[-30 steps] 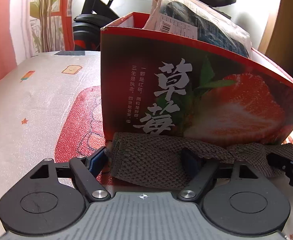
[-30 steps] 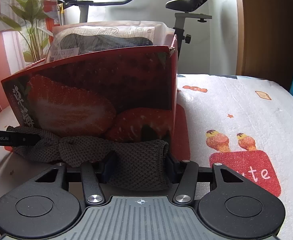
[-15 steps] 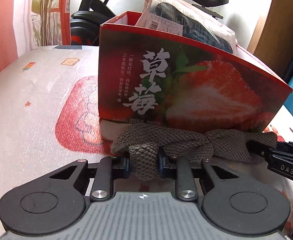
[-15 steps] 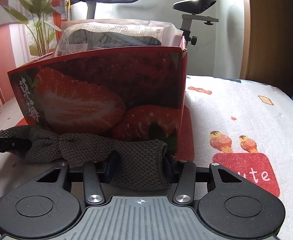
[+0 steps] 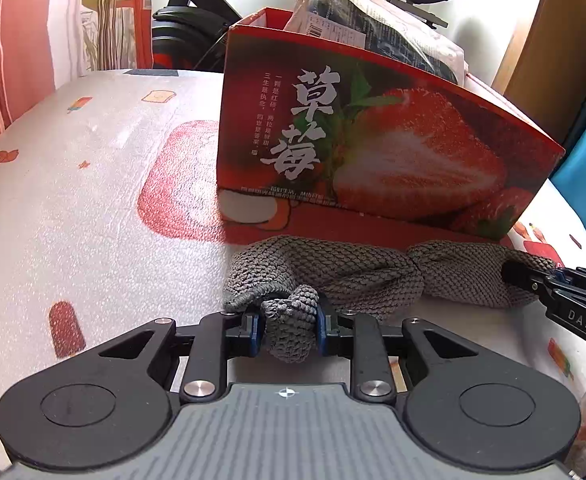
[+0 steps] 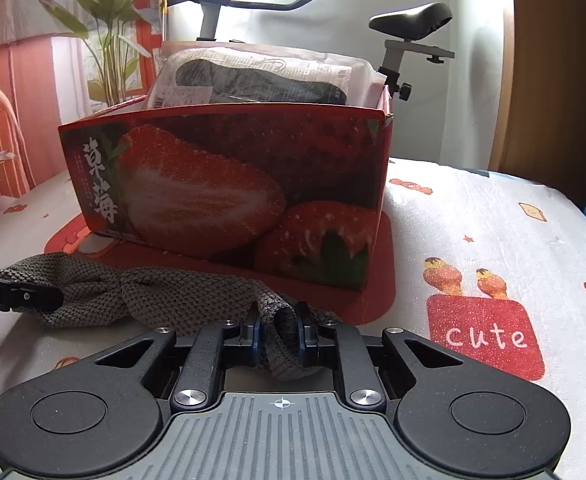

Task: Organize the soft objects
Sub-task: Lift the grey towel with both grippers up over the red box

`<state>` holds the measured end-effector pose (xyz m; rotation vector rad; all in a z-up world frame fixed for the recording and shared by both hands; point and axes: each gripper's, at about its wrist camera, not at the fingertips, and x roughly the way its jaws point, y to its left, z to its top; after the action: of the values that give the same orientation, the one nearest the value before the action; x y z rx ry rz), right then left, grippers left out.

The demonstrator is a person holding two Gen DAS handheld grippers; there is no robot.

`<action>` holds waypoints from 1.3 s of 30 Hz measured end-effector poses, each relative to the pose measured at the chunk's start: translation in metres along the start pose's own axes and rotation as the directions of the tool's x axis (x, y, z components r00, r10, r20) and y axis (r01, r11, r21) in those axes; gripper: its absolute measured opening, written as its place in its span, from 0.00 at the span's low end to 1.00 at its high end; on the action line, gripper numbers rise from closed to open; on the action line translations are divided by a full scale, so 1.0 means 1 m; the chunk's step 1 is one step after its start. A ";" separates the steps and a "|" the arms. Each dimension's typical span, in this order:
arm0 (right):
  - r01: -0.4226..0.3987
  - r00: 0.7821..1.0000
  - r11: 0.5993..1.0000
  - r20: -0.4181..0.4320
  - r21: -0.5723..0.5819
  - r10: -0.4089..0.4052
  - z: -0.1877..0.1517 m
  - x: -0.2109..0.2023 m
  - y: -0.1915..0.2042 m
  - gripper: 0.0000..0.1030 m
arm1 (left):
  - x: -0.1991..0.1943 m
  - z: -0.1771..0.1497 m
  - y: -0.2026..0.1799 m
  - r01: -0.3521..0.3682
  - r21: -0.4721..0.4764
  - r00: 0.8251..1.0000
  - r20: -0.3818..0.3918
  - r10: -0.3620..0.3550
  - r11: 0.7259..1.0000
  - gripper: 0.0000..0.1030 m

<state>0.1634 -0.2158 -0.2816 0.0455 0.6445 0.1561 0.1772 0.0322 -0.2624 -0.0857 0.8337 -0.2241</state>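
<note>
A grey-brown knitted cloth (image 5: 345,272) lies stretched along the bed in front of a red strawberry box (image 5: 373,136). My left gripper (image 5: 289,326) is shut on the cloth's left end. My right gripper (image 6: 279,338) is shut on its right end; the cloth (image 6: 173,296) runs leftward from it. Each gripper shows in the other's view, the right one (image 5: 533,280) and the left one (image 6: 33,298). The box (image 6: 229,192) holds plastic-wrapped dark items (image 6: 261,80).
The bed sheet (image 6: 473,240) is white with red cartoon prints. An exercise bike (image 6: 405,36) stands behind the box, a plant (image 6: 105,40) and red curtain at the back left, a wooden panel (image 6: 553,60) at the right.
Both grippers closed on the cloth's ends, the left first and then the right. Both drew back from the box, and the cloth now lies clear of it.
</note>
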 end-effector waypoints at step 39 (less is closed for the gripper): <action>-0.060 0.996 0.998 0.061 0.006 0.059 -0.012 -0.030 0.002 0.15 | -0.025 -0.011 0.005 -0.024 -0.019 0.994 0.103 0.026 1.000 0.22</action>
<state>0.1326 -0.2181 -0.2734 0.0769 0.5834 0.2087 0.1537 0.0431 -0.2529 -0.1025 0.7333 -0.1873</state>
